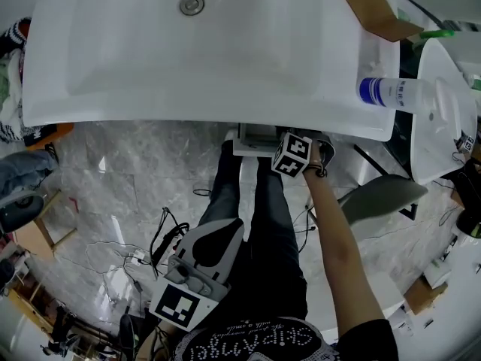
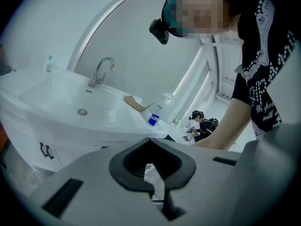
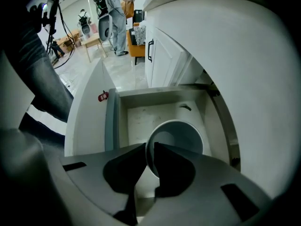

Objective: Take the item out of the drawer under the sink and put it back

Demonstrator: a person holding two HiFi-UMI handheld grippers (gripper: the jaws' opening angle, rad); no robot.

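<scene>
Grey left gripper (image 1: 225, 232): low in the head view at about 7 o'clock, close to the person's body, pointing toward the sink; jaws clenched together with nothing between them.
Legs: dark trousers (image 1: 259, 232) run from the body toward 12 o'clock, ending at the drawer front.
Right arm: bare forearm (image 1: 338, 247) reaches from 5 o'clock up to the sink's front edge.
Right gripper (image 3: 150, 147): pointing steeply down into the open drawer, its marker cube (image 1: 291, 155) just below the sink rim; jaws grasping the near rim of the cup, one pad inside the wall and one outside.
White cup (image 3: 181, 133): mouth up inside the drawer, toward its 5 o'clock corner in the right gripper view; whether its base rests on the drawer floor I cannot tell.
Drawer (image 3: 141, 114): pulled out under the sink, pale scuffed floor bare at 10 o'clock of the cup.
Sink (image 1: 188, 59): white basin, drain (image 1: 192, 4) at 12 o'clock.
Bottle (image 1: 391, 92): clear with a blue band, on the sink's ledge at 3 o'clock.
Cardboard (image 1: 368, 6): brown piece at 1 o'clock, beyond the bottle.
</scene>
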